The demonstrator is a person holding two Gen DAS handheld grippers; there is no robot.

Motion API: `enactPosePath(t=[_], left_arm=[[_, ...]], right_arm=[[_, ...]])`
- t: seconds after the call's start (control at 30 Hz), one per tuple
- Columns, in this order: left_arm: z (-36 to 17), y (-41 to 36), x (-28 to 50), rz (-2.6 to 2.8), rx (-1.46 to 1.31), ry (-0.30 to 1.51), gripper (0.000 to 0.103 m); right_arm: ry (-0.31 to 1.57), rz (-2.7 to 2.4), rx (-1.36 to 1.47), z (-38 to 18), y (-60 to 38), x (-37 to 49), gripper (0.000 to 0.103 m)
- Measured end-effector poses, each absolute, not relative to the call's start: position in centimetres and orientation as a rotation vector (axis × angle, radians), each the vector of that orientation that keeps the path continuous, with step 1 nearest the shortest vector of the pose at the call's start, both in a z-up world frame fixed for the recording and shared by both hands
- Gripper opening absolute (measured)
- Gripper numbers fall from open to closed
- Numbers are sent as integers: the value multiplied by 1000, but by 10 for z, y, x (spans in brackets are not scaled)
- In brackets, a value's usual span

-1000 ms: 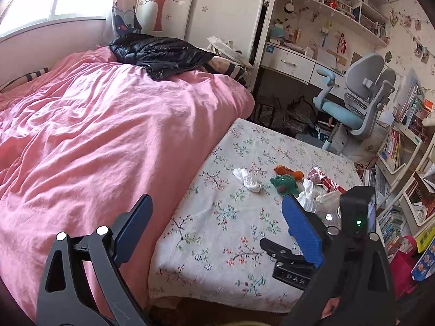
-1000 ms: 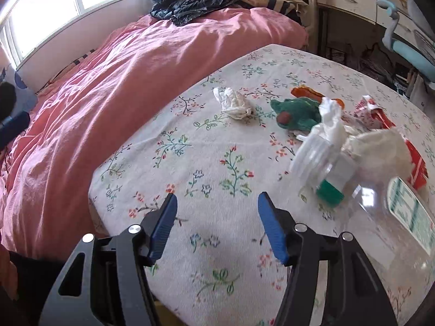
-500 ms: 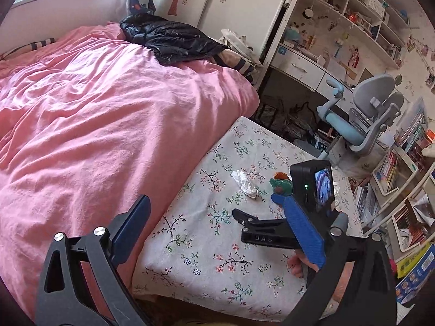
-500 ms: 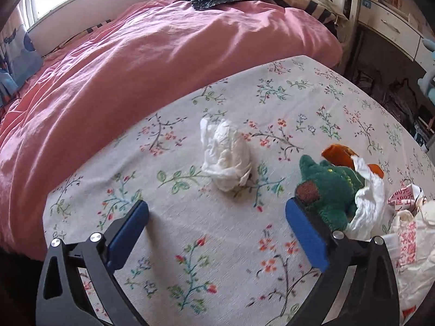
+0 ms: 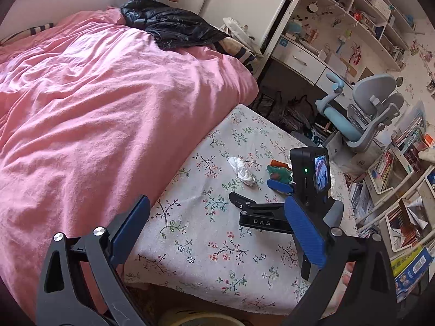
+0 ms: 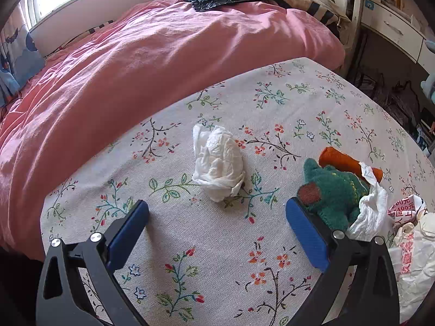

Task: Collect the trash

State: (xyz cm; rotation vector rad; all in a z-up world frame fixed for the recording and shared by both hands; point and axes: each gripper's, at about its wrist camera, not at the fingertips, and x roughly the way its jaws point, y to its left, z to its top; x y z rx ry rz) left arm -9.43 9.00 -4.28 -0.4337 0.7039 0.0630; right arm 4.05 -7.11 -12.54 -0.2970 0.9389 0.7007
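We are seeing a matt woven cloth (image 6: 217, 258) with a printed flower pattern and a coarse weave. On it is lying a tissue (image 6: 217, 163) of thin, crinkled white paper. The toy (image 6: 334, 190) is showing fuzzy green knit. The duvet (image 6: 163, 54) is looking like soft, rumpled pink cotton, and the jacket (image 5: 174, 28) is shining as glossy black quilted fabric. The right gripper (image 6: 217, 218) is showing matt black plastic arms, ribbed blue pads (image 6: 305, 229) and bright metal rivets.
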Motion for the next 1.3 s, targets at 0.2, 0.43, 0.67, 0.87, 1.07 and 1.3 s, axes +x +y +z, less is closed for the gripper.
enactPosePath(t=[0.2, 0.43, 0.67, 0.87, 1.07, 1.3], left_arm=[[-53, 88, -97, 51, -439, 745, 95], [-58, 70, -98, 5, -376, 779, 95], [-59, 60, -101, -39, -333, 791, 95], [-57, 67, -102, -69, -387, 796, 95], [-57, 71, -104, -68, -413, 798, 95], [-57, 67, -108, -53, -382, 782, 95]], right_arm=[[939, 701, -297, -125, -72, 40, 96], [939, 701, -297, -125, -71, 40, 96], [939, 701, -296, -126, -71, 41, 96], [939, 701, -296, -126, -71, 40, 96], [939, 702, -296, -126, -71, 41, 96], [939, 702, -296, -126, -71, 41, 96]])
